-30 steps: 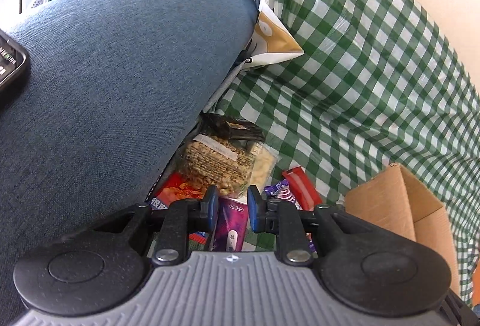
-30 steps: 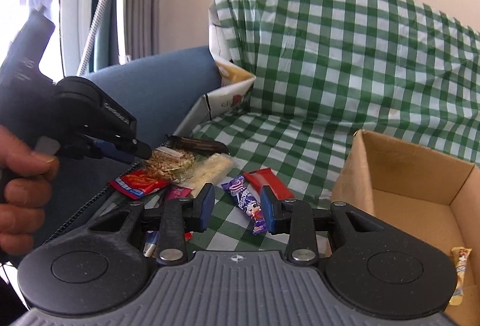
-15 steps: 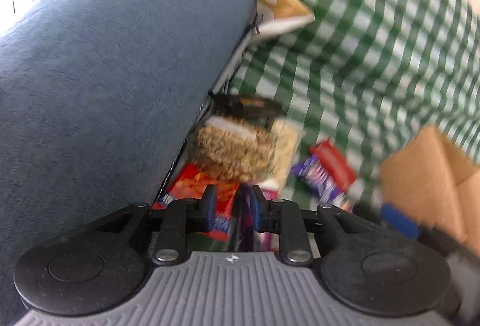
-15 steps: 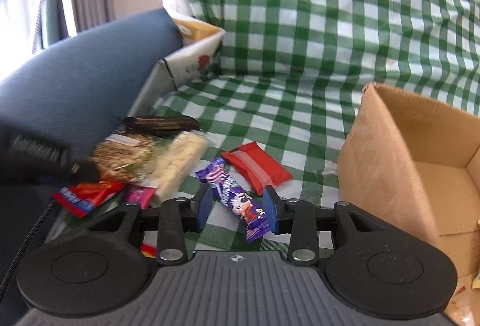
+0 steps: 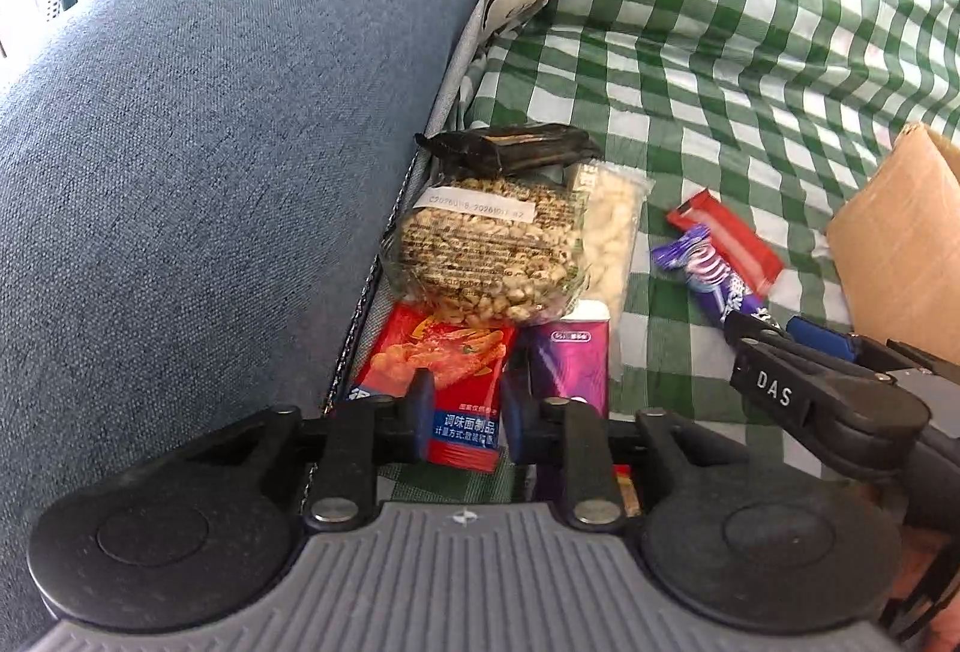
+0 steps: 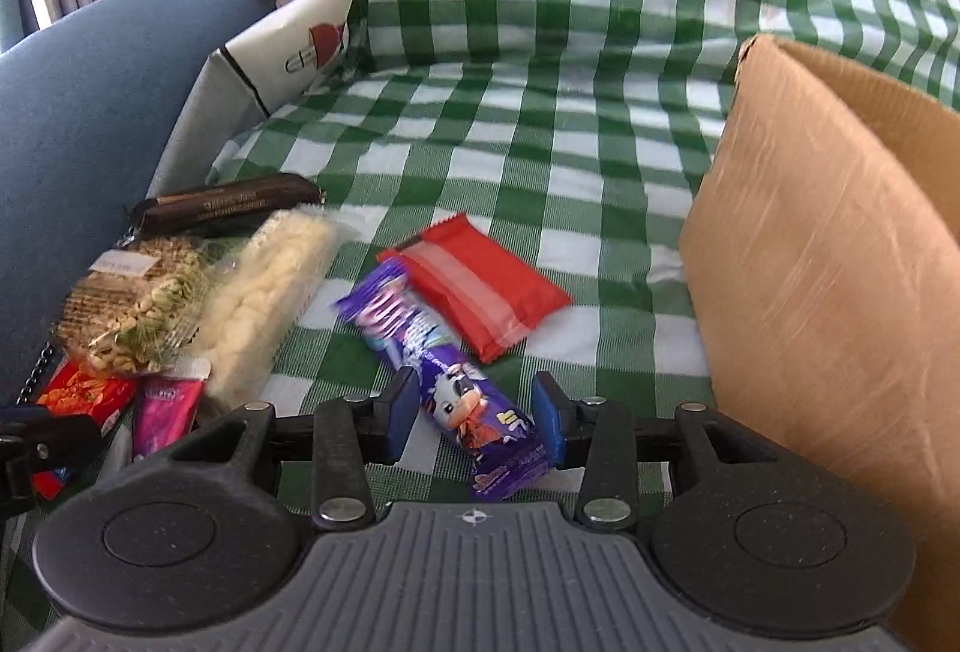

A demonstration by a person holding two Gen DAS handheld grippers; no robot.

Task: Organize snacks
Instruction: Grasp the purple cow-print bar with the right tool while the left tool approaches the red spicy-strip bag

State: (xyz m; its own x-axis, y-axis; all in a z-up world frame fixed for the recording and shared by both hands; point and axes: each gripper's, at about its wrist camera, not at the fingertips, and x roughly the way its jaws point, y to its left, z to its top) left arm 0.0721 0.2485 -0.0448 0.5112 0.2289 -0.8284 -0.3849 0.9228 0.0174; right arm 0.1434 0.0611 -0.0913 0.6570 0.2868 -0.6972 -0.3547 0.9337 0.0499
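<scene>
Broadly, a green-checked cloth (image 6: 540, 124) covers the seat and backrest of a sofa, with a blue armrest (image 5: 210, 142) rising along its left edge. A cardboard box (image 6: 810, 244) stands on the cloth at the right, its near wall upright. A patterned paper bag (image 6: 288, 46) leans in the corner between armrest and backrest. The snacks lie in a loose heap against the armrest: a clear bag of mixed nuts (image 5: 486, 256) rests on a red snack packet (image 5: 444, 382) and a magenta packet (image 5: 570, 358), with a pale puffed-snack bag (image 5: 612, 226) just beside it and a dark brown bar (image 5: 516, 148) behind. Slightly apart to the right lies a red wafer packet (image 6: 480, 292), touching a purple candy bar (image 6: 444, 370). The right gripper (image 6: 474, 415) has its jaws apart on either side of the purple bar's near end, not clamped. The left gripper (image 5: 462, 421) hovers low over the red snack packet, jaws apart with a narrow gap.
</scene>
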